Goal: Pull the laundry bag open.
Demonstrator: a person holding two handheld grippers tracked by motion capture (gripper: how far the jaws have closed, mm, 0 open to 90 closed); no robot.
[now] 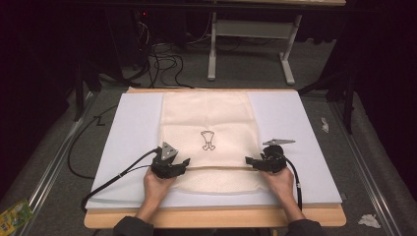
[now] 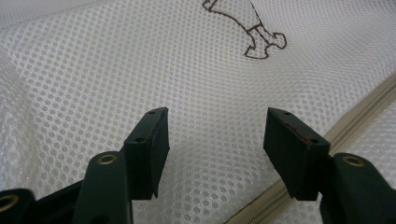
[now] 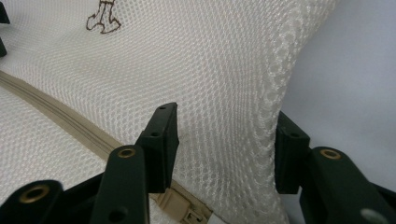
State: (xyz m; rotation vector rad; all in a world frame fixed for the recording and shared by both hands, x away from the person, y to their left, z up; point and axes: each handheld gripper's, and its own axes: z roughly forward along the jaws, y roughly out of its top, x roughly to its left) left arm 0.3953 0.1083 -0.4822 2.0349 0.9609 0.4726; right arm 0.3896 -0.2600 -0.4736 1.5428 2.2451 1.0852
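Both forearms reach in from the near edge, each hand gripping a tool. The left gripper (image 1: 185, 162) points inward to the right, jaws apart. The right gripper (image 1: 249, 161) points inward to the left, jaws also apart.

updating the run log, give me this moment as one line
item: mesh bag flat on foam pad | left tongs: open over mesh | right tongs: open, straddling bag's side edge | zipper: closed

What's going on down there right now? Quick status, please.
Left hand-held gripper open over mesh bag. Right hand-held gripper open, straddling the bag's side edge near its zipper. Nothing in the way.
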